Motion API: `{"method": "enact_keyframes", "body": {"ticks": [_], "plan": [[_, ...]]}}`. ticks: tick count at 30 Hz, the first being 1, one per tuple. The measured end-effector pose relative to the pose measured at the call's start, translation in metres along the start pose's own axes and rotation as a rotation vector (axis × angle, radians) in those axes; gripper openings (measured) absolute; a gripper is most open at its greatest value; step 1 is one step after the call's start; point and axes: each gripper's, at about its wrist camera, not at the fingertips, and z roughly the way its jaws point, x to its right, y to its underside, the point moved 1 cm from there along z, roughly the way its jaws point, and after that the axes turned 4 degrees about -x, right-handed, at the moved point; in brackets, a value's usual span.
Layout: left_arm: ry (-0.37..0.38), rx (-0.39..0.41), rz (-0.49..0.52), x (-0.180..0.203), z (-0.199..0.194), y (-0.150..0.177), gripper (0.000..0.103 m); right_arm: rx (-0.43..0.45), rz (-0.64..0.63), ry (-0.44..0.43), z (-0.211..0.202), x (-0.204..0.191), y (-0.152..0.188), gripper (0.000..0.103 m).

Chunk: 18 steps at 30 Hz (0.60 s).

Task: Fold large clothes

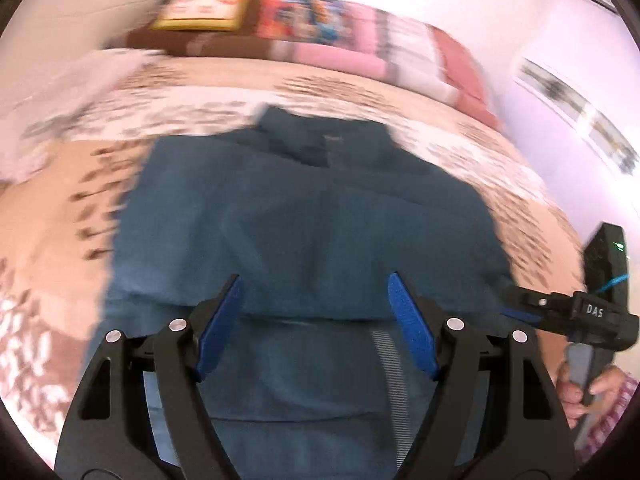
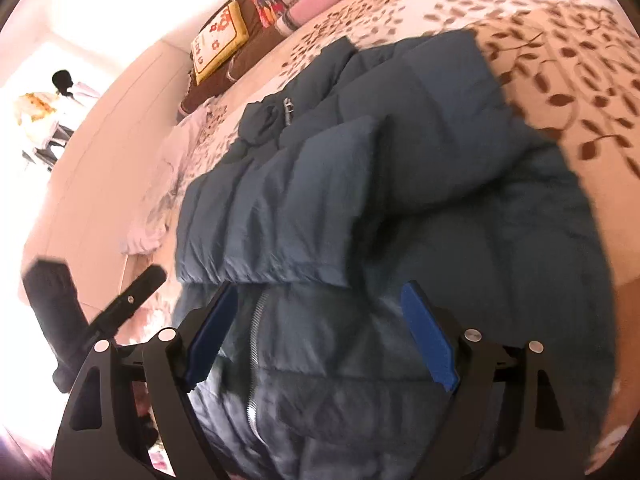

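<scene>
Blue-padded left tongs point(image 1: 316, 320) and right tongs point(image 2: 320, 336) gape above jacket point(image 2: 400, 200).

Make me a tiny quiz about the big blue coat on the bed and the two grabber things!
1. True or false: the left gripper is pinching the blue puffer jacket.
2. What is the jacket lying on?
A. a wooden floor
B. a bedspread with a leaf pattern
C. a chair
3. Fill in the word: a silver ____ runs down the jacket between the open fingers of the right gripper.

Key
1. False: both its blue fingers stand wide apart above the cloth.
2. B
3. zipper
</scene>
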Motion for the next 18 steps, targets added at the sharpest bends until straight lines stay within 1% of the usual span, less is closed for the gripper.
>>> {"method": "enact_keyframes", "body": {"ticks": [1,2,3,5,7,10,14,16,18], "plan": [[-0.025,0.006,-0.042,-0.014,-0.002,0.002,0.073,-0.002,0.008,0.035,0.005,-0.001,-0.004,0.081],[-0.028,0.013,-0.079,-0.024,-0.005,0.003,0.073,-0.01,0.018,0.069,0.014,-0.002,-0.008,0.079],[-0.026,0.021,-0.115,-0.034,-0.008,0.006,0.073,-0.021,0.026,0.091,0.022,-0.002,-0.012,0.073],[-0.029,0.031,-0.176,-0.055,-0.017,0.016,0.073,-0.058,0.023,0.113,0.035,-0.002,-0.016,0.027],[-0.047,0.028,-0.212,-0.074,-0.024,0.032,0.073,-0.073,0.04,0.126,0.041,0.001,-0.016,0.014],[-0.083,0.005,-0.248,-0.101,-0.032,0.053,0.073,-0.051,0.042,0.128,0.035,0.005,-0.012,0.013],[-0.137,-0.039,-0.313,-0.134,-0.038,0.085,0.073,-0.047,0.054,0.157,0.04,0.011,-0.012,0.013],[-0.143,-0.064,-0.363,-0.149,-0.04,0.102,0.073,-0.042,0.06,0.157,0.041,0.013,-0.012,0.013],[-0.143,-0.08,-0.401,-0.157,-0.042,0.113,0.073,-0.059,0.04,0.17,0.046,0.01,-0.013,0.014]]}}
